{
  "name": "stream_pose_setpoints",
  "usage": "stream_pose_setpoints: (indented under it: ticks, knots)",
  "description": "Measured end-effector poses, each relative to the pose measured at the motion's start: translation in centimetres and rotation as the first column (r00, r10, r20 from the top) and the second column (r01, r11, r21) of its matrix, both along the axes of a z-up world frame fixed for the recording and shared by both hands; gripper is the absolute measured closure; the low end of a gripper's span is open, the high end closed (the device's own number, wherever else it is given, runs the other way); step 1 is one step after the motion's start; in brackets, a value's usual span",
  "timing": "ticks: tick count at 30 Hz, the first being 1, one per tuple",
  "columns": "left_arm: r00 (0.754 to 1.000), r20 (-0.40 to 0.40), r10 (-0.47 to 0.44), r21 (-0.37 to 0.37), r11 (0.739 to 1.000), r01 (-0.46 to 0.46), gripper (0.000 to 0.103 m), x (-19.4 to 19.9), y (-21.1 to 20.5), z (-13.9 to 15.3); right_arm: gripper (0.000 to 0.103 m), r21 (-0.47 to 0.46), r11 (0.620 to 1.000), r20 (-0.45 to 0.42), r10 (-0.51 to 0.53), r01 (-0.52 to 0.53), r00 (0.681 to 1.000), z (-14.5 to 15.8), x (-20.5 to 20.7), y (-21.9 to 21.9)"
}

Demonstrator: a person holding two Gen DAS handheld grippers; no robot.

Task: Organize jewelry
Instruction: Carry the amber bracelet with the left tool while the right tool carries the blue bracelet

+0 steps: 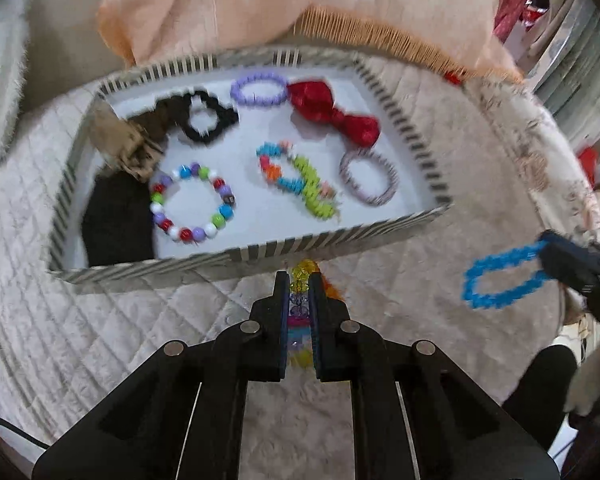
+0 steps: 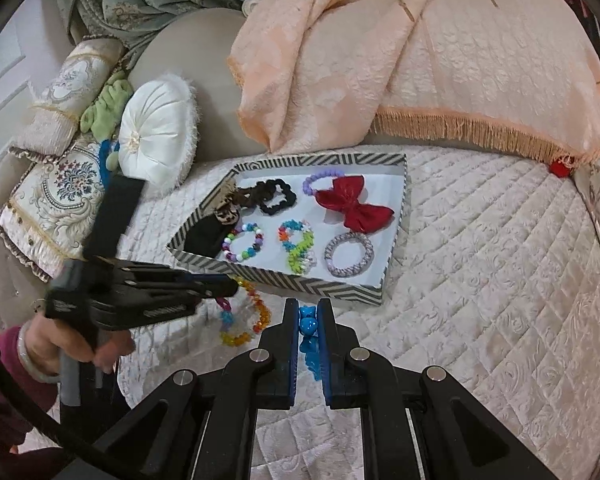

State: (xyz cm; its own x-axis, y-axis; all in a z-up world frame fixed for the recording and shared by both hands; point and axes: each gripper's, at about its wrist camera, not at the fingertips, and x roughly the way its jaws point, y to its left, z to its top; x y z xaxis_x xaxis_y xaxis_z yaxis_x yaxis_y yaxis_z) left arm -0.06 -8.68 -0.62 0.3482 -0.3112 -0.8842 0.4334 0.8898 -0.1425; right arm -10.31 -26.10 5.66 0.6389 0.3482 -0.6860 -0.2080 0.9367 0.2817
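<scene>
A striped-rim tray (image 1: 340, 236) (image 2: 284, 280) lies on the quilted bed with several bracelets, scrunchies and a red bow (image 1: 332, 114) (image 2: 354, 202) inside. My left gripper (image 1: 299, 280) is shut on a multicolour crystal-bead bracelet (image 1: 302, 272), just in front of the tray's near wall; that bracelet also shows hanging from it in the right wrist view (image 2: 244, 316). My right gripper (image 2: 309, 312) is shut on a blue bead bracelet (image 2: 308, 326), also in front of the tray; the left wrist view shows it as a blue loop (image 1: 500, 280) at the right.
A peach fringed cloth (image 2: 420, 60) drapes behind the tray. A white round cushion (image 2: 156, 132) and patterned pillows (image 2: 56, 196) lie at the left. A small red object (image 2: 559, 169) sits at the cloth's fringe. The quilt (image 2: 480, 280) spreads to the right.
</scene>
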Motion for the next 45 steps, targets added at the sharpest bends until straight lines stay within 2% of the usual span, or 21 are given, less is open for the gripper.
stream_pose_setpoints:
  ticks: [3, 9, 21, 29, 32, 45]
  knots:
    - [1.000, 0.028, -0.011, -0.016, 1.000, 0.011, 0.095, -0.9, 0.5, 2.5, 0.095, 0.005, 1.000, 0.015, 0.004, -0.004, 1.000, 0.7, 0.0, 0.2]
    - [0.995, 0.103, -0.006, -0.004, 1.000, 0.006, 0.095, -2.0, 0.5, 6.0, 0.095, -0.009, 1.000, 0.041, 0.018, -0.018, 0.999, 2.4, -0.1, 0.9]
    - [0.978, 0.202, 0.053, 0.007, 0.998, -0.056, 0.095, -2.4, 1.0, 9.4, 0.095, -0.023, 0.999, 0.072, 0.037, -0.035, 0.997, 4.9, 0.2, 2.0]
    - [0.976, 0.204, 0.074, 0.008, 0.997, -0.077, 0.095, -1.3, 0.8, 9.5, 0.095, -0.030, 0.999, 0.066, 0.039, -0.037, 0.997, 5.0, 1.8, 2.2]
    - [0.972, 0.218, 0.083, 0.031, 0.995, -0.092, 0.095, -0.8, 0.6, 9.1, 0.095, -0.028, 0.999, 0.059, 0.034, -0.033, 0.998, 4.9, 2.4, 2.0]
    - [0.979, 0.177, 0.103, 0.048, 0.992, -0.113, 0.095, 2.8, 0.1, 6.9, 0.095, -0.026, 0.999, 0.011, 0.026, -0.025, 1.000, 3.1, 6.6, 1.7]
